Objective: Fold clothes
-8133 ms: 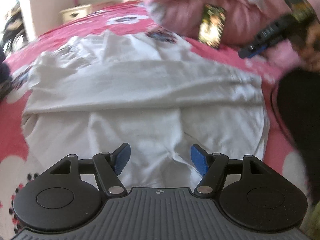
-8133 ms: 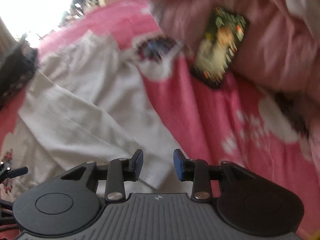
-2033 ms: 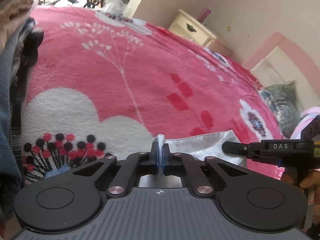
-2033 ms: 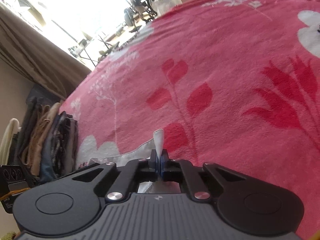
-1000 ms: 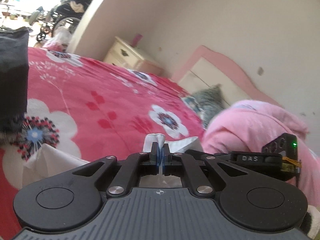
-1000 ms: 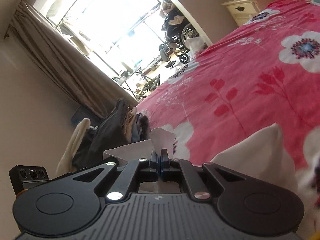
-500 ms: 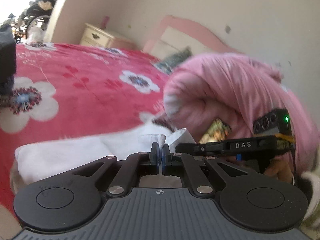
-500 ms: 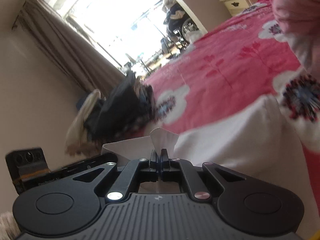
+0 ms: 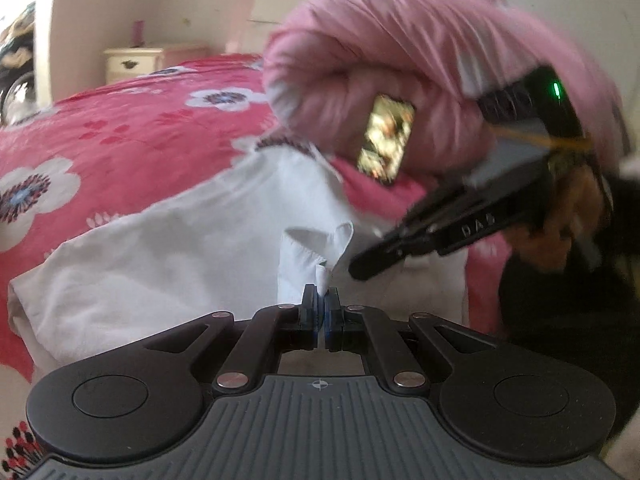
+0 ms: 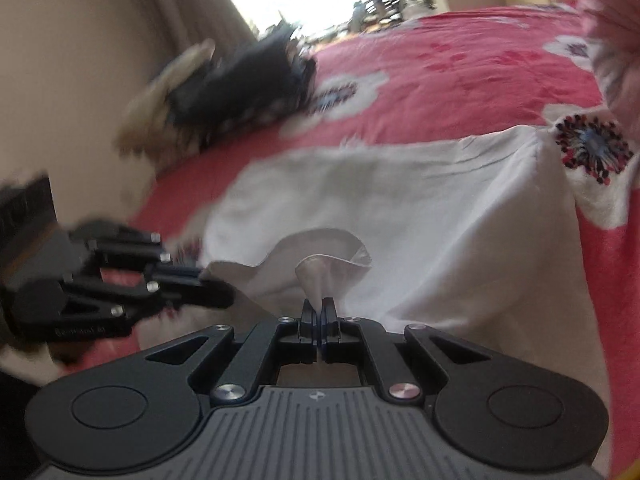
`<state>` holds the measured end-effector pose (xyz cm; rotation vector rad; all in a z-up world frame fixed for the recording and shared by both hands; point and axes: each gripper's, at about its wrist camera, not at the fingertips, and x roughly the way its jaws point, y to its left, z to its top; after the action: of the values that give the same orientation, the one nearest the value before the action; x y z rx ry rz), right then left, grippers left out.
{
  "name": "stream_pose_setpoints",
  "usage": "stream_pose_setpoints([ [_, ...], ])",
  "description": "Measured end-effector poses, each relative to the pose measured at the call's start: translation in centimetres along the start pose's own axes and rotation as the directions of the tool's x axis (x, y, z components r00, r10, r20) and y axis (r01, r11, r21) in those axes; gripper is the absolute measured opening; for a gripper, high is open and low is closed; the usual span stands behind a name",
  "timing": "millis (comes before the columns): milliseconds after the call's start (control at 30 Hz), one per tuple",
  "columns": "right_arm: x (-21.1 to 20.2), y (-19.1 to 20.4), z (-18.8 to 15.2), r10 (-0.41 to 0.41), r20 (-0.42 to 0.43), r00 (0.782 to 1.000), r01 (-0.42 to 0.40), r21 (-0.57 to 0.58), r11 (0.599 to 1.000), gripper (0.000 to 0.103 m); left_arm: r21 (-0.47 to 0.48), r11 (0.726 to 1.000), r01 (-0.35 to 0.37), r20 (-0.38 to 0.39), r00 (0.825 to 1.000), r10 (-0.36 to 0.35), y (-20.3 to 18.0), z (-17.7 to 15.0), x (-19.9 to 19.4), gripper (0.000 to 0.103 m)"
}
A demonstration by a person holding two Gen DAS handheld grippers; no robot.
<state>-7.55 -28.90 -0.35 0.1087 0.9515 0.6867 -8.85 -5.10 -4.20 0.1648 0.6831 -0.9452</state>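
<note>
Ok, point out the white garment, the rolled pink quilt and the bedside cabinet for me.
white garment [image 9: 192, 248]: left wrist view, on its flat spread middle.
pink quilt [image 9: 400, 44]: left wrist view, on the roll's upper bulge.
bedside cabinet [image 9: 132, 62]: left wrist view, on its drawer front.

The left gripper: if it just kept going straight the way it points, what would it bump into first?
Probably the white garment it already pinches, spread on the red bedspread just ahead of the left gripper. The pink quilt looks farther back, though depth is unclear.
</note>
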Motion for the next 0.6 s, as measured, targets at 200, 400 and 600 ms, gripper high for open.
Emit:
stream_pose_setpoints([
  [200, -0.3, 3.0, -2.4, -0.09, -0.088, 0.992, 0.061, -0.289, 0.955, 0.006, 0.161, 0.987, 0.022, -0.091, 0.996, -0.007, -2.1, -2.9, 0.4, 0.003],
  [400, -0.3, 5.7, -5.9, -0.201, -0.226, 0.953, 0.056, -0.522, 0.851, 0.021, 0.243, 0.966, 0.082, -0.223, 0.974, -0.027, -2.5, -5.7, 0.3, 0.02],
  [600, -2.1, 5.5, -6.9, -0.219, -0.328, 0.919, 0.028, -0.499, 0.866, 0.028, 0.239, 0.961, 0.138, -0.302, 0.951, -0.062, -2.2, -6.7, -1.2, 0.027],
])
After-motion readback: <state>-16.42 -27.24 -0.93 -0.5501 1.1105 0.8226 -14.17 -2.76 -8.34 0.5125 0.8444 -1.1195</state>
